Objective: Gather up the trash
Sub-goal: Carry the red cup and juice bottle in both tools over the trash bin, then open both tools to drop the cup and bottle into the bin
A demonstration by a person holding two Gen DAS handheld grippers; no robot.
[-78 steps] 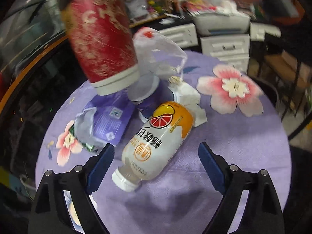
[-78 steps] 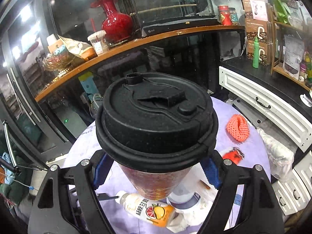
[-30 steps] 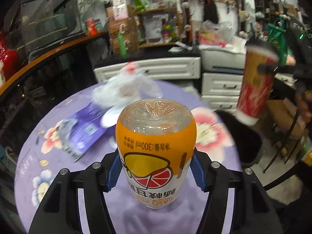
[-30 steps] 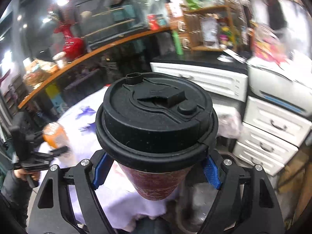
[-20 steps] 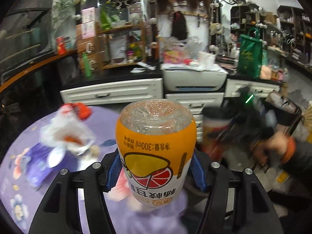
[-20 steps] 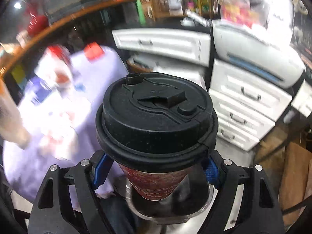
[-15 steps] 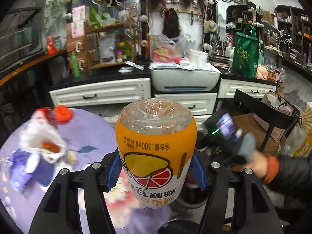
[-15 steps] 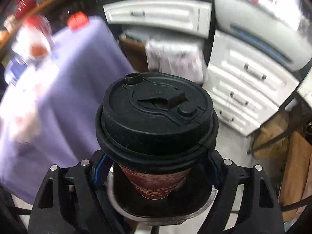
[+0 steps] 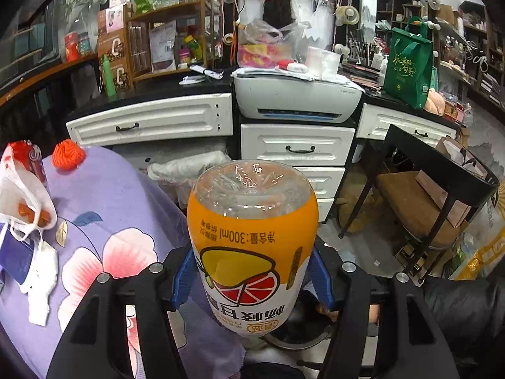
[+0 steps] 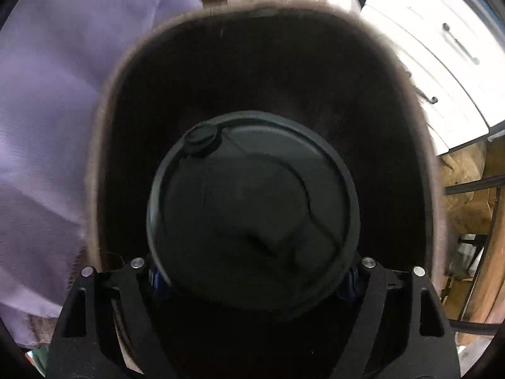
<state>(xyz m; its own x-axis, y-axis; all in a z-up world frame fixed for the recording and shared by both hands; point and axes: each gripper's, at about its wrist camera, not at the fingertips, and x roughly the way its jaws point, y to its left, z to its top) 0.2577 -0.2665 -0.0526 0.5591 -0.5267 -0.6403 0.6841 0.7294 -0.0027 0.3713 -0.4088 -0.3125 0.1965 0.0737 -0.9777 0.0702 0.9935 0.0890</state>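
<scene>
Orange and white plastic fills the middle of the left wrist view: a juice bottle [image 9: 252, 249] with a grapefruit-slice label, held base-forward so its clear, ribbed bottom faces the room. The left gripper [image 9: 252, 281] is clamped on it, blue pads [image 9: 181, 279] pressed flat against both sides of the label. Behind and to the left lies a round table under a purple cloth [image 9: 126, 202] printed with pink flowers; the fabric is smooth and drapes over the edge. On it sit a crumpled white plastic bag [image 9: 22, 195], an orange knitted ball [image 9: 68, 154] near the far edge, and a torn white paper scrap [image 9: 41, 281]. Below the bottle a curved metal rim of a bin [image 9: 293, 344] shows, mostly hidden. Farther back stand white panelled drawers [image 9: 298, 145] with dark handles, a white printer [image 9: 298, 98] and a green tote bag [image 9: 408, 69].

In the right wrist view, blurred, a matte black cup lid [image 10: 252, 211], round with a raised sip spout, sits over the dark mouth of the bin [image 10: 104, 132], whose rim curves around it. The right gripper [image 10: 252, 276] is closed on the cup beneath the lid, only slivers of its blue pads [image 10: 348, 279] showing at each side. Purple cloth [image 10: 47, 94] hangs to the left; white drawers [image 10: 442, 72] lie upper right.
</scene>
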